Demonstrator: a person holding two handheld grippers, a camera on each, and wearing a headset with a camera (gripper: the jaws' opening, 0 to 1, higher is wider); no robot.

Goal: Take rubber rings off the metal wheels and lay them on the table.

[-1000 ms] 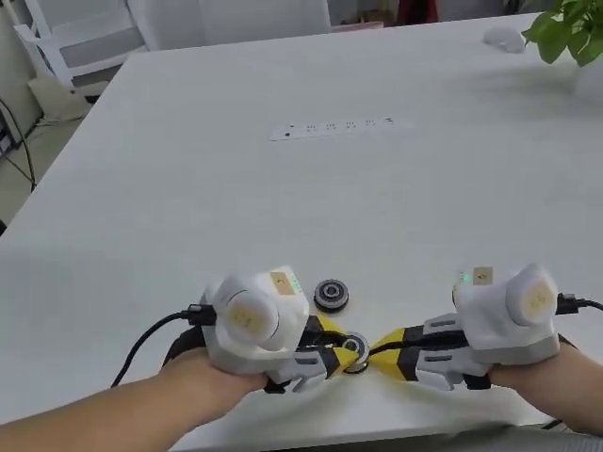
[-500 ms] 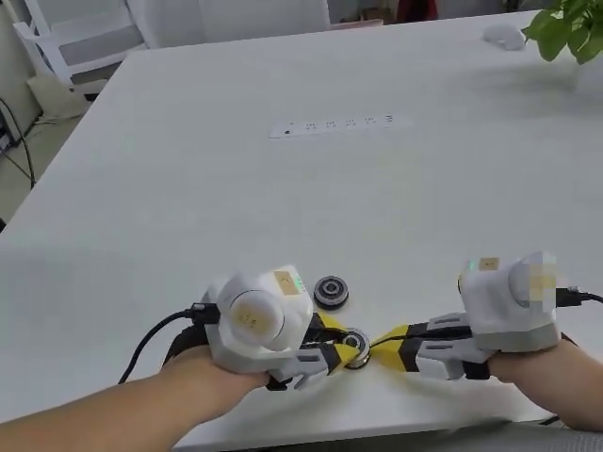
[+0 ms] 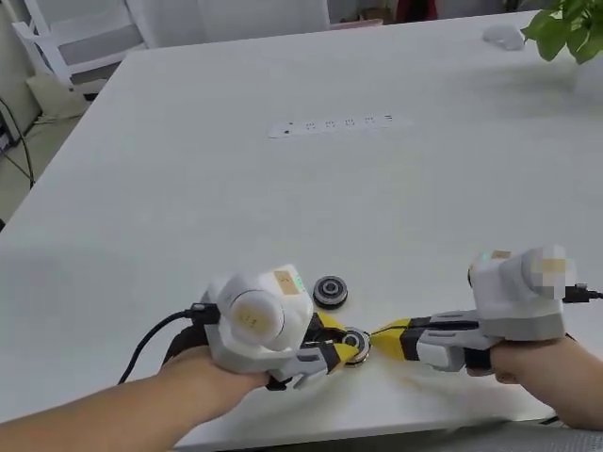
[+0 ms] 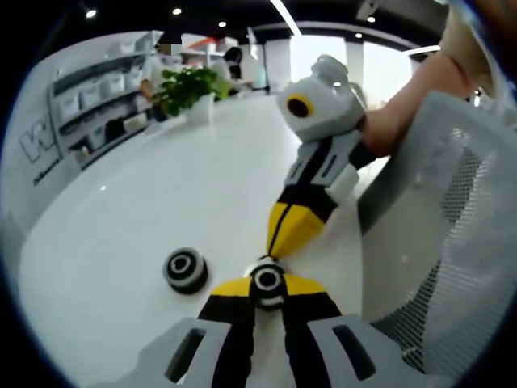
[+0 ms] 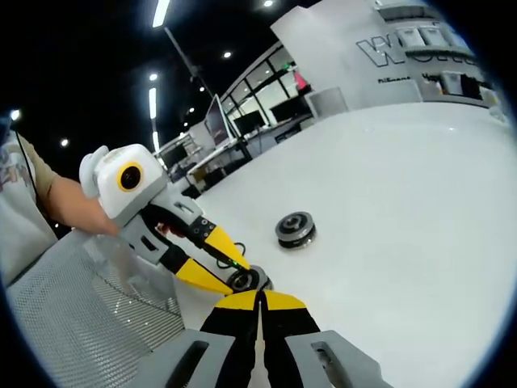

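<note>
My left hand-held gripper (image 3: 350, 347) is grasping a small wheel (image 3: 355, 341) low on the counter (image 3: 283, 207), my right hand-held gripper (image 3: 378, 333) is clenched tight at its 3 o'clock side, and another wheel (image 3: 331, 292) sits at 11 o'clock.

Two wheels, both near the table's near edge. One wheel (image 4: 267, 280) sits clamped between the left gripper's (image 3: 345, 349) yellow tips: a silver metal disc with a dark centre and a dark rim around it, its face up. The right gripper's (image 5: 258, 293) closed tips are just to its right; whether they touch it is hard to tell. The loose wheel (image 3: 331, 292) lies flat on the table a little farther off and slightly left, its black rubber ring on, apart from the first.
</note>
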